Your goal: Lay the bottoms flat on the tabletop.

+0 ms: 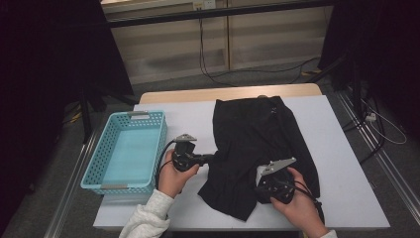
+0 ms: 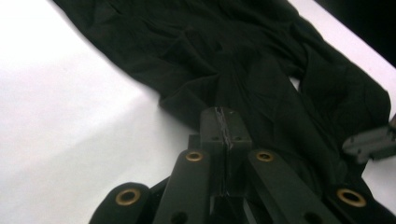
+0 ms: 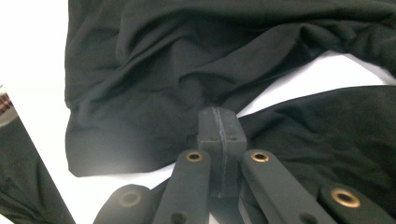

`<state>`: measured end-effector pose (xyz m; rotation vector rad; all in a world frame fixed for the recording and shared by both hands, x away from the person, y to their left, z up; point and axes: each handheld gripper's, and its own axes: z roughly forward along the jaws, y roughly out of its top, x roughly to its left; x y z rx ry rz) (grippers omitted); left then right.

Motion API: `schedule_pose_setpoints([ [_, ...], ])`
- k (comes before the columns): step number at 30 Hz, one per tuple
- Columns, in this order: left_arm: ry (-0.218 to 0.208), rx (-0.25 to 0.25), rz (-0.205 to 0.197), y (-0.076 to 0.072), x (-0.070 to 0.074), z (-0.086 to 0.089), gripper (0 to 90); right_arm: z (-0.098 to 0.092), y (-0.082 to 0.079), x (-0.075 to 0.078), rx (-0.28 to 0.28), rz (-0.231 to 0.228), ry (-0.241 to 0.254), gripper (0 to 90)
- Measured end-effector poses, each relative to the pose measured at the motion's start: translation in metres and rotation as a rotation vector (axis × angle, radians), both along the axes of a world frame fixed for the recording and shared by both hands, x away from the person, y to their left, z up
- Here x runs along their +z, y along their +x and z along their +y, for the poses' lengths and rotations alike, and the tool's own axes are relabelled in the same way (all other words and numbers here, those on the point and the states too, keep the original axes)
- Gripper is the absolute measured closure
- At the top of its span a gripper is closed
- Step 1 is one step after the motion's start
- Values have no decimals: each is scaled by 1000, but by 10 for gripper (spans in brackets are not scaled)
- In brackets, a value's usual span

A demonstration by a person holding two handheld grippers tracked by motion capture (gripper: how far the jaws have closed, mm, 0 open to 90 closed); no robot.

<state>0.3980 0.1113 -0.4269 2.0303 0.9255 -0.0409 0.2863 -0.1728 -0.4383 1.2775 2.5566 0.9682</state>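
Here, a crumpled black fabric garment (image 1: 257, 144) lies spread on the white rectangular table top (image 1: 341, 163), just to the right of the light-blue perforated plastic basket (image 1: 126, 151) that stands at the table's left side. Between the basket and the garment, the person's left hand (image 1: 173, 176) holds the left gripper (image 1: 210, 157), which points sideways at the garment's left edge. In the left gripper view its two black jaws are pressed together with a thin pinch of the dark cloth (image 2: 243, 60) caught at their tips. Farther from the basket, on the garment's lower right part, the right hand (image 1: 297, 201) holds the right gripper (image 1: 258, 188), topped by its grey three-cornered plate. In the right gripper view its jaws are likewise closed flat against each other, their tips meeting a fold of the cloth (image 3: 154, 84); whether any fabric sits between them I cannot tell. The basket's inside is bare.
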Motion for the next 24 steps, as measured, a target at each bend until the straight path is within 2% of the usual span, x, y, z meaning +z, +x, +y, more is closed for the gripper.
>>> schedule_pose_setpoints([
  [1,2,0,2,0,0,0,893,-2,1,1,-11,-23,6,900],
  [2,2,1,4,0,-1,0,894,-2,1,1,-19,-26,8,900],
  [4,4,3,8,1,0,2,894,-3,3,2,-32,-59,26,812],
  [6,-3,5,10,1,0,3,894,-2,4,4,-63,-79,26,771],
  [10,-7,-8,10,-2,1,0,894,1,8,4,-109,-115,64,692],
  [13,-12,-23,7,-5,2,-5,894,10,10,2,-99,-124,68,647],
  [17,-27,-54,8,-9,3,-11,894,22,13,-5,-79,-123,28,633],
  [18,-28,-55,5,-10,3,-13,894,24,15,-7,-85,-125,17,641],
  [20,-35,-68,8,-11,3,-16,894,26,17,-10,-87,-125,-10,795],
  [21,-36,-75,11,-12,3,-17,893,26,18,-12,-78,-116,-15,827],
  [23,-31,-78,6,-12,2,-18,892,23,19,-16,-85,-118,-11,900],
  [24,-32,-80,10,-12,2,-18,891,21,20,-16,-87,-112,5,900],
])
